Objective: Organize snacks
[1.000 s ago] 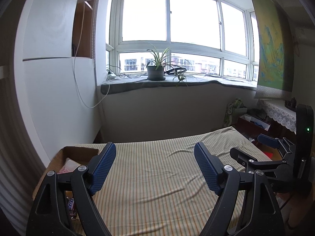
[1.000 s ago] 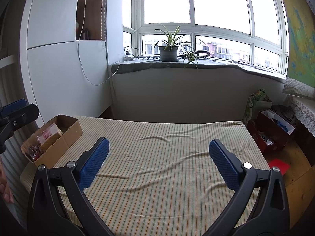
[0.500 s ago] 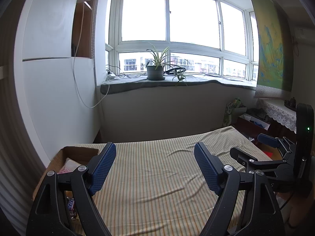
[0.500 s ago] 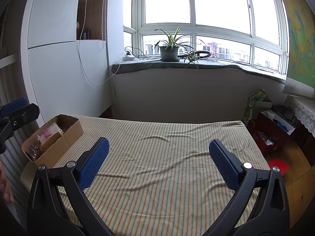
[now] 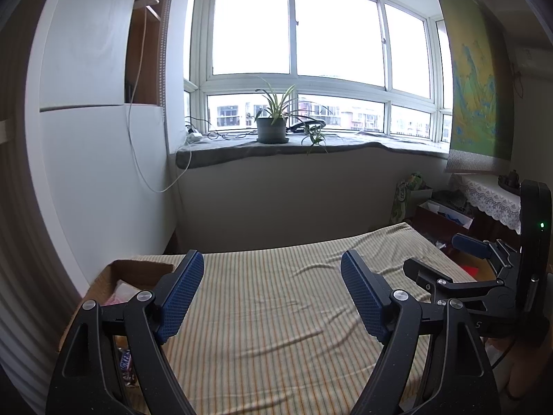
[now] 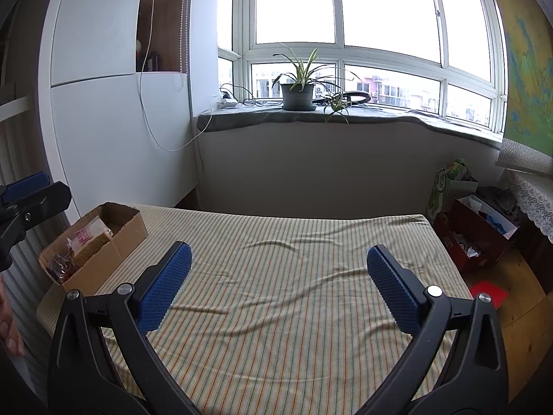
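Note:
A brown cardboard box [image 6: 114, 242] sits at the left edge of the striped tablecloth [image 6: 293, 276] and holds several wrapped snacks [image 6: 88, 238]. In the left wrist view the box [image 5: 103, 276] lies low left, partly hidden behind my left finger. My left gripper [image 5: 273, 297] is open and empty above the cloth, right of the box. My right gripper [image 6: 276, 287] is open and empty over the middle of the cloth. Each gripper shows at the edge of the other's view: the right one [image 5: 484, 269] and the left one [image 6: 27, 197].
A white cabinet [image 6: 114, 131] stands behind the box. A window sill with a potted plant [image 6: 297, 93] runs along the back wall. Red boxes and bags [image 6: 473, 228] sit on the floor at the right beyond the table's edge.

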The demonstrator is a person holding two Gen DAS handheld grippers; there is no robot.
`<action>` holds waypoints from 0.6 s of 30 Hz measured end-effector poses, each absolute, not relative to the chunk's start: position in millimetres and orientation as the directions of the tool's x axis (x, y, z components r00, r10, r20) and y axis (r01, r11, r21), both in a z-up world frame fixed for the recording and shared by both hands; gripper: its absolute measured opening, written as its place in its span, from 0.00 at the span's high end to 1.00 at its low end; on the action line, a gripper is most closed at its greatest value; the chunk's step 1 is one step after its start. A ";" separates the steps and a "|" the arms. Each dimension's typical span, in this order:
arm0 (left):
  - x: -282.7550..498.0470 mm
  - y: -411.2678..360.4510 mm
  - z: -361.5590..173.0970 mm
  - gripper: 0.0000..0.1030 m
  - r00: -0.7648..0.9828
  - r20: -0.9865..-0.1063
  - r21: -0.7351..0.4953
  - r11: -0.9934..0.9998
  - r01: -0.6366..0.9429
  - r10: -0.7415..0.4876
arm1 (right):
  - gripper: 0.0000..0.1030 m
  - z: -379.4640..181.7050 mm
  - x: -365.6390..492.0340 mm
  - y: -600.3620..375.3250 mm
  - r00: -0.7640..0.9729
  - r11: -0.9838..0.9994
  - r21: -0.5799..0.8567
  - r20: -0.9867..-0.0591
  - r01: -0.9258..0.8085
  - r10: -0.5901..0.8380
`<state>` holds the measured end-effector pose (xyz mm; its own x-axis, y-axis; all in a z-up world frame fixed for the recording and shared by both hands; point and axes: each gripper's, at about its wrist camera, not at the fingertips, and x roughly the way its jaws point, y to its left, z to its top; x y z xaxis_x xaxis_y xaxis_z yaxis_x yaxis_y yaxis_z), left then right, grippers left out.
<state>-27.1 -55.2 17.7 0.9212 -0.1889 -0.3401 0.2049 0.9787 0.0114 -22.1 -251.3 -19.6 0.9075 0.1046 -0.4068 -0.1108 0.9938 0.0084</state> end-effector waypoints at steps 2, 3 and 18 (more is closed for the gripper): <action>-27.5 -55.2 17.8 0.21 0.921 -0.339 0.013 0.979 0.206 -0.189 | 0.00 -19.5 -21.6 -251.3 0.907 0.994 0.010 -0.407 -0.111 0.105; -27.7 -55.0 17.8 0.21 0.922 -0.338 0.013 0.978 0.206 -0.190 | 0.00 -19.2 -21.9 -251.3 0.907 0.994 0.008 -0.407 -0.112 0.106; -28.3 -57.1 17.5 0.21 0.920 -0.342 0.015 0.978 0.208 -0.190 | 0.00 -20.2 -21.1 -251.9 0.904 0.993 0.006 -0.413 -0.118 0.111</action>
<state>-28.3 -57.1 17.5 0.9203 -0.1904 -0.3417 0.2078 0.9781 0.0146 -21.1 -251.9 -20.2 0.9042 0.1105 -0.4126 -0.1185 0.9929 0.0063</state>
